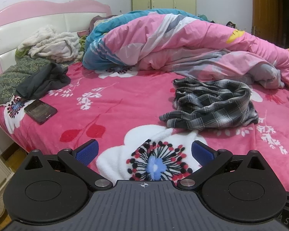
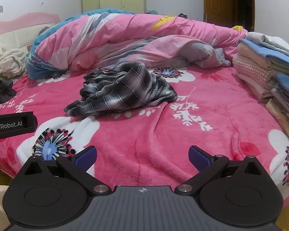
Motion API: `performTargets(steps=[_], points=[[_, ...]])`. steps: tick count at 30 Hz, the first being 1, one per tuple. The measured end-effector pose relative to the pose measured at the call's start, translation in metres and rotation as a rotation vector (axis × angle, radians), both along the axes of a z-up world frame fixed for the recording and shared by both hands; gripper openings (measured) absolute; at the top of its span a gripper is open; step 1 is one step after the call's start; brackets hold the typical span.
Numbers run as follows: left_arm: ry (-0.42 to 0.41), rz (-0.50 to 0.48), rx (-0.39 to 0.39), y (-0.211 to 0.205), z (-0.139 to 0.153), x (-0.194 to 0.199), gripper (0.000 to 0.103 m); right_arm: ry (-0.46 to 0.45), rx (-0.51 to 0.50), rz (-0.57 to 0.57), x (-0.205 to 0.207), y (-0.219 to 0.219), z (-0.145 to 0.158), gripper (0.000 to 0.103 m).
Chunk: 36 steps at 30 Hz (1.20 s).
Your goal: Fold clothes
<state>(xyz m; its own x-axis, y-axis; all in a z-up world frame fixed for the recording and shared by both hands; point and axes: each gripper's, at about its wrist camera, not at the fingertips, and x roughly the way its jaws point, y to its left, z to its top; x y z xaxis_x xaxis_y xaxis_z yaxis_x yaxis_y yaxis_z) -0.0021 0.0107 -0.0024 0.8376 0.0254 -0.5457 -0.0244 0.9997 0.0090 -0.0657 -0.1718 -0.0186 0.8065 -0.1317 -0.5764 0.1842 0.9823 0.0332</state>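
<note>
Clothes first: I see the plaid shirt (image 2: 123, 90) lying crumpled on the pink blanket (image 2: 154, 134), in front of the big pink quilt (image 2: 125, 36). My left gripper (image 1: 144, 153) and right gripper (image 2: 142, 156) are both wide open, holding nothing, well apart from the shirt.

Ahead of the jaws we see a black-and-white plaid shirt (image 2: 123, 90) on a hot-pink blanket (image 2: 160, 138) (white flowers, red leaves); our pads (image 1: 86, 152) are blue.
</note>
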Motion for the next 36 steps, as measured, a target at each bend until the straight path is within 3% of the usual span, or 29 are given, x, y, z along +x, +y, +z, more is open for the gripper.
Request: performTargets(steps=[36], points=[[0.010, 0.006, -0.020, 0.0060, -0.0014, 0.0040, 0.103, 0.013, -0.013, 0.009, 0.0044, 0.0060, -0.0002, 0.103]])
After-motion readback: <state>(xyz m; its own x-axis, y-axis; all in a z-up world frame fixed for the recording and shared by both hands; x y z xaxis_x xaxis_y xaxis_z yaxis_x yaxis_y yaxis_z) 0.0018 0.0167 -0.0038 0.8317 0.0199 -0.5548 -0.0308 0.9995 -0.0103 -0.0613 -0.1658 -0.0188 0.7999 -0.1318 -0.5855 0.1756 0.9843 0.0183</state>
